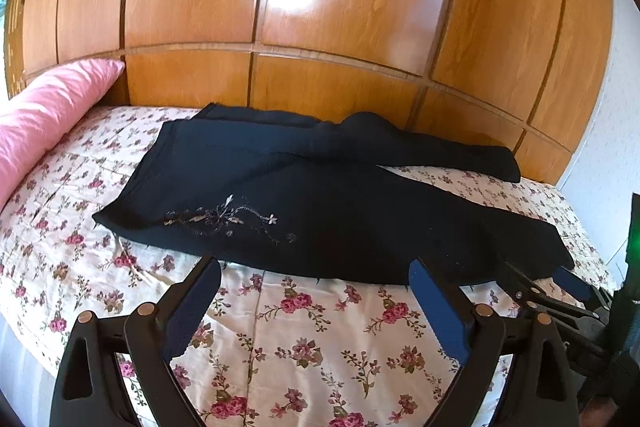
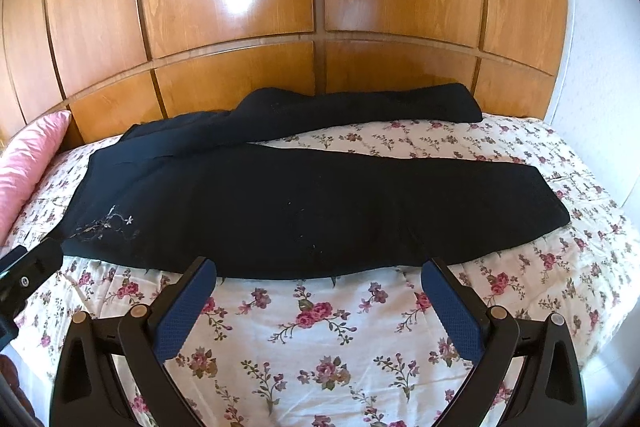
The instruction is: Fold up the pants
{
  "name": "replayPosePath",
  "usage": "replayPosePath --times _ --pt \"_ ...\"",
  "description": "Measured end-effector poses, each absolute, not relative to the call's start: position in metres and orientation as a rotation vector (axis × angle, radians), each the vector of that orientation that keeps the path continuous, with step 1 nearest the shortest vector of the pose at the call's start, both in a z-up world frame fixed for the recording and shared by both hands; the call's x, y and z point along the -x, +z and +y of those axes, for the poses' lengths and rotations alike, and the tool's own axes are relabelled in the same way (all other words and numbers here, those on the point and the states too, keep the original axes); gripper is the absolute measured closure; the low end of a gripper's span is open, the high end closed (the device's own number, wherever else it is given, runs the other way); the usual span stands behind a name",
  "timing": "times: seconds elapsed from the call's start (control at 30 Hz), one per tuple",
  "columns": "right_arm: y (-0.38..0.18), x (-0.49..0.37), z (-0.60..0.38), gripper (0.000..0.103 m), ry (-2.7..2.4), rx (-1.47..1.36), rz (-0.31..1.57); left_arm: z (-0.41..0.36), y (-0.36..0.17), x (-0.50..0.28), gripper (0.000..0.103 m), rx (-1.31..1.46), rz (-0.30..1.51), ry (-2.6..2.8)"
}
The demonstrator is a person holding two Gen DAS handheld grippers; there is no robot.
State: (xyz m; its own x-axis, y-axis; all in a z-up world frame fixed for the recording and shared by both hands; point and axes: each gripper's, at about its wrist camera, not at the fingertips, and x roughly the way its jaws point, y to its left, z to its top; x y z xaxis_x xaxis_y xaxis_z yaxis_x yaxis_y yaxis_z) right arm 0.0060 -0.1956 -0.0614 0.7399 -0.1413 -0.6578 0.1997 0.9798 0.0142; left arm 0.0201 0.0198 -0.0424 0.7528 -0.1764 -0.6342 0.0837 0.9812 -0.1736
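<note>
Black pants [image 1: 320,211] lie spread across a bed [image 1: 320,327] covered in a rose-printed sheet, waistband toward a pink pillow [image 1: 44,131] at the left and legs running right. One leg lies along the near side; the other runs along the wooden headboard [image 1: 320,27], humped and rumpled near the crotch, so its exact lie there is hard to read. The dark cloth swallows most seams and folds; only a pale embroidered sprig [image 1: 228,219] near the waist stands out.

The left tongs [image 1: 316,279] are spread wide and empty, tips at the pants' near edge; whether they touch the cloth cannot be told. The right tongs [image 2: 320,273] are likewise gaping and empty, tips at the near edge of the front leg. In the left wrist view the right tongs appear at the lower right by the hem, partly cut off. In the right wrist view, the left tongs' body is cropped at the left edge. The bed's far right corner and the pillow are cut by the frame.
</note>
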Motion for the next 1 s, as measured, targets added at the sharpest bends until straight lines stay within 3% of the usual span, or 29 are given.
replayPosePath --times 0.57,0.67,0.77,1.0 --pt "-0.082 -0.004 -0.229 0.000 -0.105 -0.216 0.764 0.068 -0.072 -0.043 0.001 0.230 0.794 -0.143" --pt "-0.090 0.000 -0.258 0.000 -0.119 -0.293 0.783 0.100 -0.082 -0.060 0.018 0.288 0.835 -0.079" --pt "-0.100 0.004 -0.294 0.000 -0.149 -0.394 0.804 0.137 -0.094 -0.079 0.023 0.368 0.869 -0.003" --pt "-0.120 0.010 -0.378 0.006 -0.251 -0.631 0.804 0.194 -0.132 -0.123 0.054 0.571 0.964 0.030"
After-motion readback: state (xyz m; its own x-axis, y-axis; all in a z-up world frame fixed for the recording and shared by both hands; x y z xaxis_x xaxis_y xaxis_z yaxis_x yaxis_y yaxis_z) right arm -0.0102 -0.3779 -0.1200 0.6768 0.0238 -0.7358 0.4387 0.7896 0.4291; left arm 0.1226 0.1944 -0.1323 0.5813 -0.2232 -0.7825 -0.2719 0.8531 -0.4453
